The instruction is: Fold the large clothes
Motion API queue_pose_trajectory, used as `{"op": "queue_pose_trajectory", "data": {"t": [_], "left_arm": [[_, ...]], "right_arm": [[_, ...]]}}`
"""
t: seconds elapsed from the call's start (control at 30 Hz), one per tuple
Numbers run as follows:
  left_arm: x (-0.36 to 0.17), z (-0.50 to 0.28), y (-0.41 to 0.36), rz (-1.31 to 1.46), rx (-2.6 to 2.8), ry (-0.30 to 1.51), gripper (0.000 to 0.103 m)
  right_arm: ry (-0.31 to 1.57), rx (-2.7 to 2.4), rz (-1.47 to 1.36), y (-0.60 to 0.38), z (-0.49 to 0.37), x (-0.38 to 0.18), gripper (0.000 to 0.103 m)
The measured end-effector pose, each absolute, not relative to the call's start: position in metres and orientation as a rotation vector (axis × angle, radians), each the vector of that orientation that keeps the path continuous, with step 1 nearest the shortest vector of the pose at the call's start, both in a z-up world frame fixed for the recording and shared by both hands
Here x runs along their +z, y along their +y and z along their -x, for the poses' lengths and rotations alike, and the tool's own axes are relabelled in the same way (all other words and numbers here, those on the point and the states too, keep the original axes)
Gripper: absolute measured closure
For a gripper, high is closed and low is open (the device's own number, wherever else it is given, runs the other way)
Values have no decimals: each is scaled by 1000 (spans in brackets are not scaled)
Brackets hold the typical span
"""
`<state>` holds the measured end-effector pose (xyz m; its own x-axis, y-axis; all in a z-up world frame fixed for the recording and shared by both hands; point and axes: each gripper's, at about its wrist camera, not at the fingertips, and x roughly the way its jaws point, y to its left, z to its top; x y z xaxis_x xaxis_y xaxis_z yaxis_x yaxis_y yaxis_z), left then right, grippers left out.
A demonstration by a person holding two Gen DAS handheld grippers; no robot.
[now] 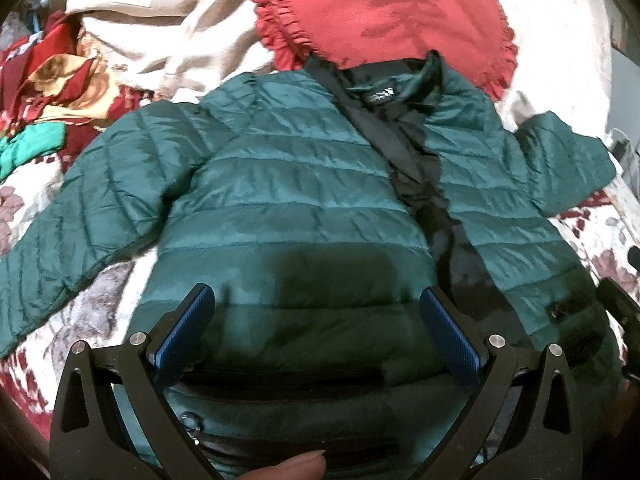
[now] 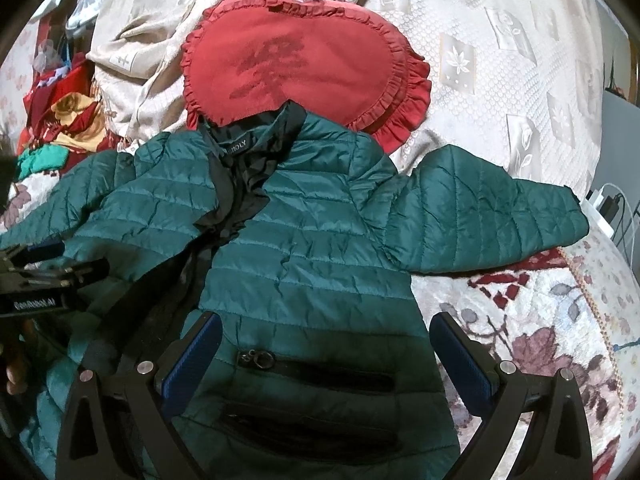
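A dark green quilted puffer jacket [image 1: 304, 184] lies front up on a bed, unzipped, its black lining showing down the middle, both sleeves spread out to the sides. It also shows in the right wrist view [image 2: 304, 248]. My left gripper [image 1: 316, 304] is open above the jacket's lower left front panel, holding nothing. My right gripper [image 2: 326, 332] is open above the lower right front panel, near a pocket zipper [image 2: 256, 358], holding nothing. The left gripper [image 2: 36, 280] shows at the left edge of the right wrist view.
A red frilled heart-shaped cushion [image 1: 376, 12] lies just beyond the collar. A beige garment [image 1: 160, 28] and a pile of red and patterned cloth [image 1: 52, 80] lie at the back left. A floral bedspread [image 2: 540, 320] covers the bed. A charger and cables [image 2: 604, 204] sit far right.
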<state>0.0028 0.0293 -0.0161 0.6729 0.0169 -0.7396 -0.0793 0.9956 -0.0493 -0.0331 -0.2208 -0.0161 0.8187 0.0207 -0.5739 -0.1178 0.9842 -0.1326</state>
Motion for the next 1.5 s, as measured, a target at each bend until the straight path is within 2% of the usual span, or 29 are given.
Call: {"op": "queue_pose_trajectory", "data": {"t": [0.17, 0.33, 0.43, 0.57, 0.63, 0.8, 0.97, 1.33, 1.37, 1.4, 1.43, 1.5], "left_arm": [[15, 4, 55, 118, 131, 797, 0], [60, 29, 120, 206, 183, 722, 0], [64, 46, 163, 190, 220, 702, 0], [29, 67, 220, 241, 249, 777, 0], [3, 84, 246, 299, 278, 824, 0], [-51, 147, 312, 549, 376, 776, 0], [-91, 194, 377, 925, 331, 621, 1], [-100, 194, 441, 1205, 184, 366, 1], [-98, 193, 443, 1215, 175, 352, 4], [-98, 192, 445, 1222, 171, 342, 15], [-98, 192, 446, 1235, 175, 345, 22], [-103, 189, 449, 1276, 200, 371, 31]], "right_arm": [[584, 87, 130, -228, 33, -7, 0], [582, 162, 164, -237, 9, 15, 0], [621, 218, 214, -236, -8, 15, 0], [678, 174, 239, -232, -7, -9, 0], [649, 152, 310, -221, 1, -10, 1], [607, 178, 368, -208, 13, -11, 0], [634, 178, 365, -203, 7, -17, 0], [647, 193, 410, -185, 3, -28, 0], [648, 194, 410, -185, 3, -28, 0], [649, 193, 410, -185, 3, -29, 0], [650, 192, 410, -185, 2, -29, 0], [654, 192, 412, -185, 2, -30, 0]]}}
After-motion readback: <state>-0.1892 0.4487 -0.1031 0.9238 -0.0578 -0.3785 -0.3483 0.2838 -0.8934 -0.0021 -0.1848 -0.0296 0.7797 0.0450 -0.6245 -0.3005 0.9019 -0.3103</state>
